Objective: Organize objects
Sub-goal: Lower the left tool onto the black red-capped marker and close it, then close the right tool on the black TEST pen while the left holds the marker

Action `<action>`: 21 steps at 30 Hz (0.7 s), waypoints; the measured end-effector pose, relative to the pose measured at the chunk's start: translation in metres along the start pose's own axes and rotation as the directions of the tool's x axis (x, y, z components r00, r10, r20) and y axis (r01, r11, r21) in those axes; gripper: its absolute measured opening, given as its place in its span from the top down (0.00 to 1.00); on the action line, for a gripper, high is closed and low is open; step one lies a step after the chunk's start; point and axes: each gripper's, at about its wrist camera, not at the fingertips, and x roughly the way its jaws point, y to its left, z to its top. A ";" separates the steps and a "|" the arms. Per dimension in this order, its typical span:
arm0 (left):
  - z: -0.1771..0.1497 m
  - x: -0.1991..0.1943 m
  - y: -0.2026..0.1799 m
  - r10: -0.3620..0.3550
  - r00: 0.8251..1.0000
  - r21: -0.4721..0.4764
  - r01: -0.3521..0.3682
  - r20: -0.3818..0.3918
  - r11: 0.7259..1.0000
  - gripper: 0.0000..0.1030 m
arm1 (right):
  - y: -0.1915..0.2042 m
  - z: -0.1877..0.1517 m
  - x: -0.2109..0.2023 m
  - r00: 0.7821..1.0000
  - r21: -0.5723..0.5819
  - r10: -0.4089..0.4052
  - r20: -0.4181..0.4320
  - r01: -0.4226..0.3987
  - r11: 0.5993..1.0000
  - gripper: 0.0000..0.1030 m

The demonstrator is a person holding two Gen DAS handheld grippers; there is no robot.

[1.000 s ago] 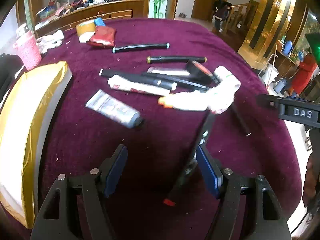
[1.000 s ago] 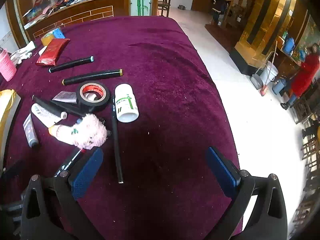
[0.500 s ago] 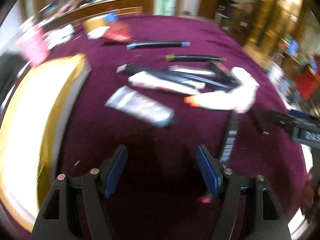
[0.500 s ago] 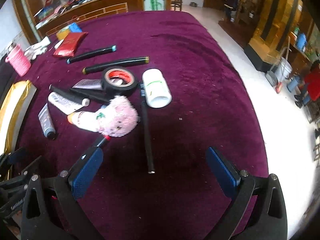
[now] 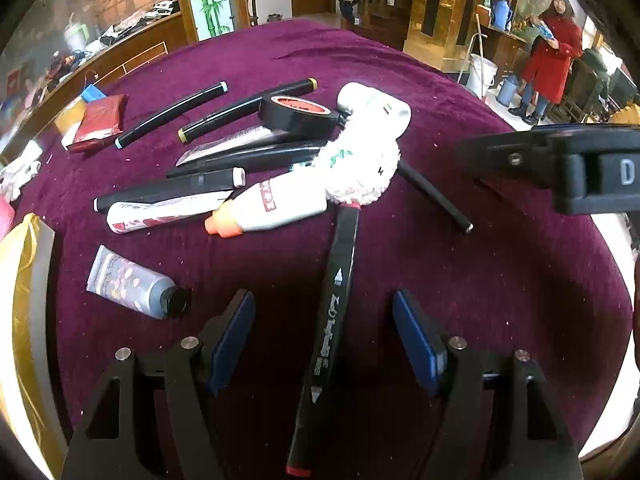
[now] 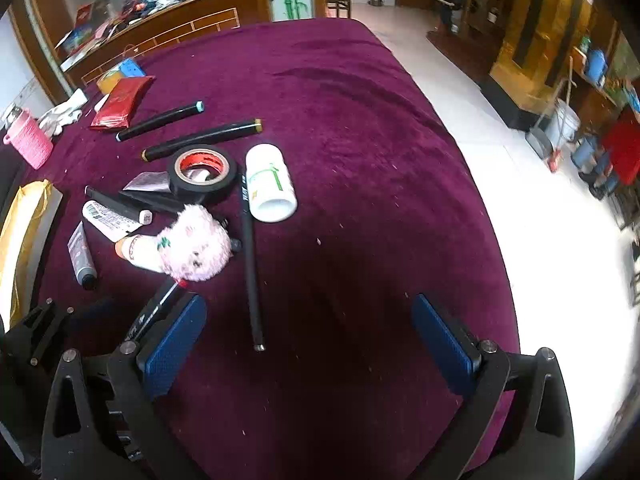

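A black marker with red ends (image 5: 334, 312) lies on the purple tablecloth (image 5: 480, 280), lengthwise between the jaws of my left gripper (image 5: 322, 308). Those jaws are closing, and a gap shows between each blue pad and the marker. The marker's far end tucks under a fluffy pink-white toy on a bottle (image 5: 356, 172). Behind it lie a white jar (image 5: 376, 106), a black tape roll (image 5: 296, 114), several markers and tubes. My right gripper (image 6: 308, 320) hovers open over bare cloth, beside a thin black pen (image 6: 250, 264). In its view the marker (image 6: 160, 304) shows at lower left.
A gold-wrapped box (image 5: 20, 320) runs along the left edge. A grey tube (image 5: 128, 284) lies near my left jaw. A red packet (image 6: 124, 102) and a pink cup (image 6: 28, 140) sit at the far left. The table edge drops to white floor (image 6: 540, 220) on the right, where a person in red (image 5: 552, 52) stands.
My left gripper shifted right and rolled, so the marker that lay by its right pad now lies centred between the jaws. The right gripper's view barely shifted.
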 end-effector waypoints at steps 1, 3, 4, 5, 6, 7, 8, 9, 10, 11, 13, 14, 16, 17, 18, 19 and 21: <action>0.000 -0.001 0.000 -0.004 1.000 0.002 0.004 0.008 1.000 0.54 | 0.002 0.002 0.002 1.000 -0.011 0.006 -0.003 -0.006 1.000 0.00; -0.001 -0.006 0.004 -0.011 1.000 -0.009 0.011 0.011 1.000 0.88 | 0.007 0.004 0.005 1.000 -0.041 0.014 -0.007 -0.014 0.999 0.00; -0.004 -0.008 0.010 -0.027 1.000 -0.036 0.027 0.001 0.999 0.90 | 0.009 0.006 0.007 1.000 -0.058 0.010 -0.007 -0.010 0.998 0.01; -0.004 -0.008 0.019 -0.062 0.998 -0.078 0.062 -0.006 0.995 0.90 | 0.014 0.007 0.010 1.000 -0.087 -0.001 -0.010 0.000 0.996 0.04; -0.006 -0.009 0.026 -0.084 0.996 -0.117 0.082 -0.011 0.990 0.90 | 0.017 0.008 0.012 1.000 -0.106 -0.010 -0.012 0.009 0.994 0.06; -0.009 -0.012 0.033 -0.089 0.996 -0.148 0.086 -0.012 0.985 0.90 | 0.020 0.008 0.015 1.000 -0.119 -0.016 -0.016 0.014 0.993 0.12; -0.012 -0.015 0.039 -0.099 0.995 -0.178 0.096 -0.006 0.979 0.90 | 0.022 0.009 0.018 1.000 -0.131 -0.022 -0.021 0.019 0.991 0.18; -0.013 -0.019 0.046 -0.113 0.994 -0.207 0.111 0.000 0.972 0.90 | 0.025 0.010 0.021 0.999 -0.144 -0.026 -0.028 0.022 0.989 0.23; -0.016 -0.022 0.053 -0.131 0.991 -0.236 0.129 0.008 0.963 0.90 | 0.028 0.011 0.024 0.999 -0.156 -0.029 -0.034 0.024 0.988 0.34; -0.020 -0.028 0.058 -0.147 0.989 -0.262 0.147 0.020 0.954 0.90 | 0.030 0.011 0.028 0.999 -0.167 -0.035 -0.041 0.027 0.986 0.43; -0.025 -0.039 0.067 -0.155 0.987 -0.295 0.162 0.045 0.942 0.90 | 0.034 0.014 0.039 0.997 -0.181 -0.047 -0.063 0.035 0.983 0.46; -0.029 -0.045 0.073 -0.167 0.984 -0.321 0.177 0.060 0.930 0.89 | 0.034 0.014 0.043 0.996 -0.184 -0.052 -0.070 0.039 0.982 0.46; -0.036 -0.051 0.080 -0.178 0.981 -0.355 0.194 0.079 0.915 0.89 | 0.038 0.017 0.051 0.995 -0.191 -0.062 -0.082 0.046 0.980 0.46; -0.039 -0.054 0.081 -0.176 0.981 -0.369 0.196 0.087 0.909 0.89 | 0.039 0.020 0.053 0.995 -0.192 -0.061 -0.078 0.045 0.980 0.46; -0.043 -0.058 0.085 -0.178 0.979 -0.384 0.202 0.097 0.901 0.89 | 0.042 0.023 0.055 0.995 -0.196 -0.066 -0.077 0.050 0.979 0.46; -0.043 -0.060 0.091 -0.183 0.977 -0.397 0.210 0.105 0.893 0.89 | 0.044 0.026 0.056 0.995 -0.199 -0.070 -0.077 0.054 0.979 0.46; -0.048 -0.065 0.097 -0.187 0.975 -0.422 0.221 0.121 0.879 0.89 | 0.046 0.031 0.059 0.994 -0.200 -0.072 -0.083 0.054 0.978 0.47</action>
